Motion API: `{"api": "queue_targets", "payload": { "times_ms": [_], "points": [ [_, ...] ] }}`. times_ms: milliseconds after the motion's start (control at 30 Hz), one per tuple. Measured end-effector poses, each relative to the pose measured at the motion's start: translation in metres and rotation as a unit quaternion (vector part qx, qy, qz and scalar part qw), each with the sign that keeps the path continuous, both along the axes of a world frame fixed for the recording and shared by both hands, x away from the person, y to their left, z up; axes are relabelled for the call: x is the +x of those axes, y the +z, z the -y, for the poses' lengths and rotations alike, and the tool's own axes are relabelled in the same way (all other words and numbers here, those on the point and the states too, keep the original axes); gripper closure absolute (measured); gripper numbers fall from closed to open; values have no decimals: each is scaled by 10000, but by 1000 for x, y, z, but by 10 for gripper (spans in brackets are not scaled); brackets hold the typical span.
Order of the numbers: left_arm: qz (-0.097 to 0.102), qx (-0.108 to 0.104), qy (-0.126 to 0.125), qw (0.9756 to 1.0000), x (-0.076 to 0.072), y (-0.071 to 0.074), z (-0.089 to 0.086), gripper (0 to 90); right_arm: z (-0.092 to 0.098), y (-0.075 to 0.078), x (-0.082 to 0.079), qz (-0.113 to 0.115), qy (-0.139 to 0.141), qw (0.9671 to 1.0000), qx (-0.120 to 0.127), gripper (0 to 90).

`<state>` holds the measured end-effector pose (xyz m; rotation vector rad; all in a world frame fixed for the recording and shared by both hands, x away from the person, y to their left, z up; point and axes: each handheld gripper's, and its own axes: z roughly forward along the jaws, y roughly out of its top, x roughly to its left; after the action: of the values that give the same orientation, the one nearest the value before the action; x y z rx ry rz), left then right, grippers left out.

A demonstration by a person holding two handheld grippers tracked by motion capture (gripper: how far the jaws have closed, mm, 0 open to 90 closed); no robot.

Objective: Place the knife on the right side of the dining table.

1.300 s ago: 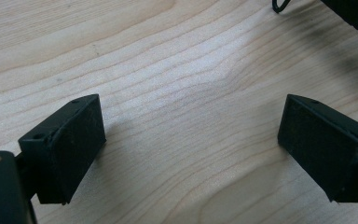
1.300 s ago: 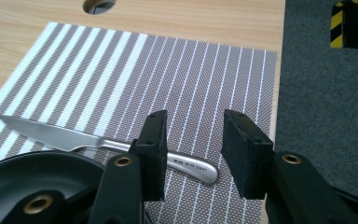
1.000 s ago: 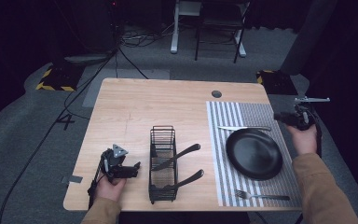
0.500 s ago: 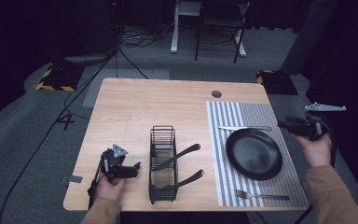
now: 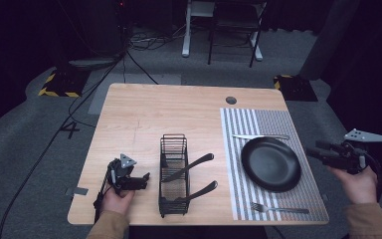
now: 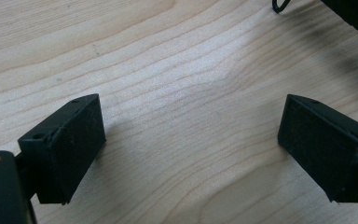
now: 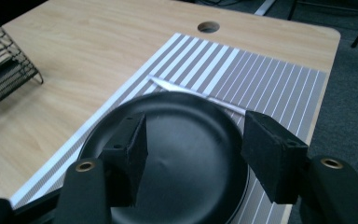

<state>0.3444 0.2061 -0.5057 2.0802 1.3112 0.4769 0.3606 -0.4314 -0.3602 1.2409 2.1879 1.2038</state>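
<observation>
A black plate (image 5: pixel 271 163) lies on a striped placemat (image 5: pixel 243 124) at the table's right, with a knife (image 5: pixel 261 136) beyond it and a fork (image 5: pixel 278 209) in front of it. My right gripper (image 5: pixel 312 151) hovers just off the table's right edge, pointing at the plate. In the right gripper view its jaws (image 7: pixel 193 149) are open and empty, framing the plate (image 7: pixel 191 116) and the knife (image 7: pixel 186 91). My left gripper (image 5: pixel 144 180) rests low at the front left, beside a black wire rack (image 5: pixel 174 174). Its jaws (image 6: pixel 191 140) are wide open over bare wood.
Two black-handled utensils (image 5: pixel 194 164) stick out of the rack to the right. A cable hole (image 5: pixel 231 100) sits near the table's far edge. The rack's corner (image 6: pixel 354 14) shows in the left gripper view. Chair and desk legs stand on the floor beyond the table.
My right gripper has drawn back to the right and toward the person, from over the placemat's edge to beyond the table's edge. The left gripper has stayed put.
</observation>
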Motion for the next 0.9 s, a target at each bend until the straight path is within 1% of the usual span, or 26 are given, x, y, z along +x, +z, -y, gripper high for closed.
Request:
{"api": "queue_targets", "payload": {
  "times_ms": [67,133,167,233,267,333,433,533,567,633,667,700,800,833,867,900],
  "points": [
    [-2,2,0,10000,0,0,0,76,0,-4,-6,-30,25,10000,-64,389],
    [-2,0,0,10000,0,0,0,76,1,-8,-12,-136,95,9999,-26,390],
    [-2,0,0,10000,0,0,0,76,2,-10,-14,-223,111,9997,-2,383],
    [4,2,-4,10000,0,0,0,76,3,-16,-18,-371,149,9992,49,340],
    [7,-2,-1,10000,0,0,0,76,4,-18,-20,-392,194,9990,56,312],
    [7,-2,0,10000,0,0,0,76,5,-24,-26,-283,247,9993,-5,253],
    [7,-5,-2,10000,0,0,0,76,9,-32,-32,-253,136,9996,-8,169],
    [8,-2,0,10000,0,0,0,76,13,-42,-36,-209,-16,9998,-21,135],
    [4,4,-8,10000,0,0,0,76,14,-46,-38,-184,-54,9998,-61,100],
    [6,0,-1,10000,0,0,0,76,16,-53,-40,-134,-153,9996,-173,0],
    [6,0,-1,10000,0,0,0,76,16,-53,-40,-134,-153,9996,-173,0],
    [6,3,2,10000,0,0,0,76,17,-62,-42,-102,-200,9994,-265,0],
    [6,0,1,10000,0,0,0,76,20,-74,-44,-167,-182,9996,-141,0],
    [6,2,2,10000,0,0,0,76,20,-74,-44,-167,-182,9996,-141,0],
    [7,1,0,10000,0,0,0,76,22,-82,-46,-136,-270,9994,-147,0],
    [6,-4,-2,10000,0,0,0,76,23,-85,-46,-86,-306,9994,-166,0]
  ]
}}
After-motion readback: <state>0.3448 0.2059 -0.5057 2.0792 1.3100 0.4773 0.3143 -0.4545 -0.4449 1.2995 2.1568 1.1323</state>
